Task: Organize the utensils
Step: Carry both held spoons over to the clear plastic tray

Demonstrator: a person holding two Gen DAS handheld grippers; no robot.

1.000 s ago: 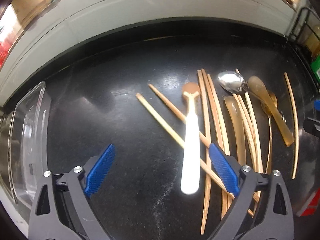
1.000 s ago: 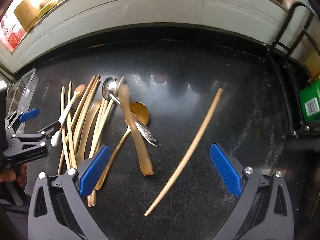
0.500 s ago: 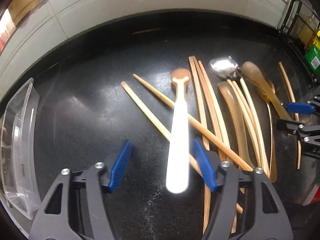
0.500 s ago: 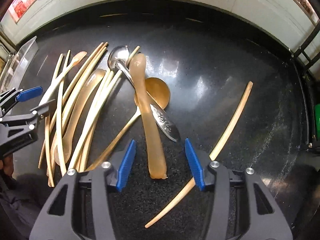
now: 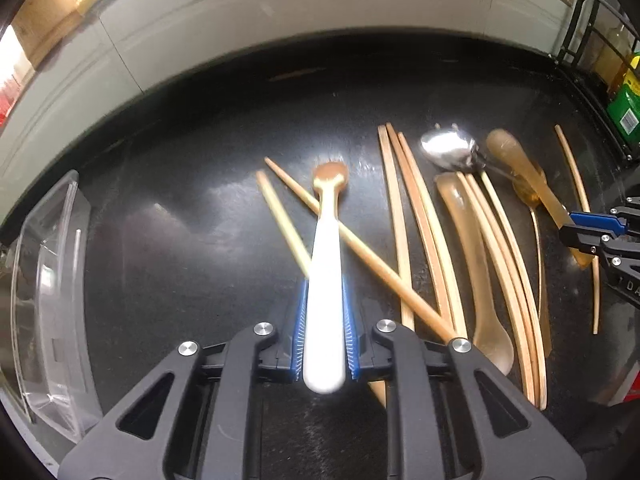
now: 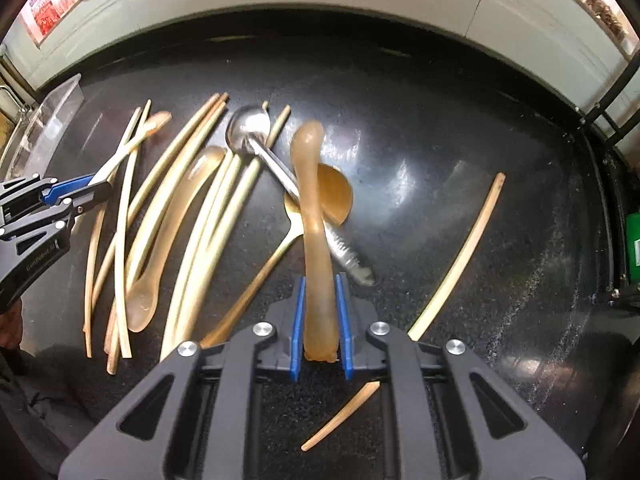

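Two grips just made, listed left to right. Clear plastic container (image 5: 44, 300): far left on the black countertop (image 5: 180, 240), no utensil visible in it. Left gripper (image 5: 325, 312): jaws have just been closing and now clamp the white-handled spoon (image 5: 326, 264), which lies across two crossed chopsticks (image 5: 360, 252). Middle pile: bundled chopsticks (image 6: 192, 208), amber spoon (image 6: 160, 240), steel spoon (image 6: 256, 136), gold spoon (image 6: 328, 200), none gripped. Right gripper (image 6: 321, 312): jaws have likewise just been closing, now pinching the translucent amber spatula (image 6: 314, 216), which lies across the steel and gold spoons. Stray chopstick (image 6: 460, 256): alone, far right. Judgement: both pieces are secured for lifting; sorting has barely begun, and neighbours may be dragged along.
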